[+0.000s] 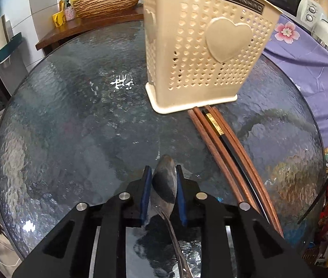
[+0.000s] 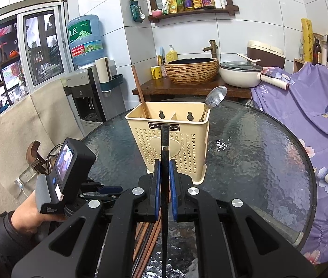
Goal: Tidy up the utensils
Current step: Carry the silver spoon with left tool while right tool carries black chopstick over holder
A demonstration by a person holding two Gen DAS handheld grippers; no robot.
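Two compartments in cream utensil caddy [image 2: 167,136] ahead of right claw [image 2: 163,185]; label reads "JIA..AO", middle hidden. One holds a brown chopstick [image 2: 139,92], the other a spoon [image 2: 215,97]. Right claw pinches black chopstick [image 2: 164,153], upright. Left claw [image 1: 163,192] blue pads nearly closed on a second spoon's [image 1: 164,180] bowl, on glass tabletop [image 1: 71,127]. Loose chopsticks [image 1: 224,153] lie just right of it. Water jug [image 2: 85,39] lettering unreadable.
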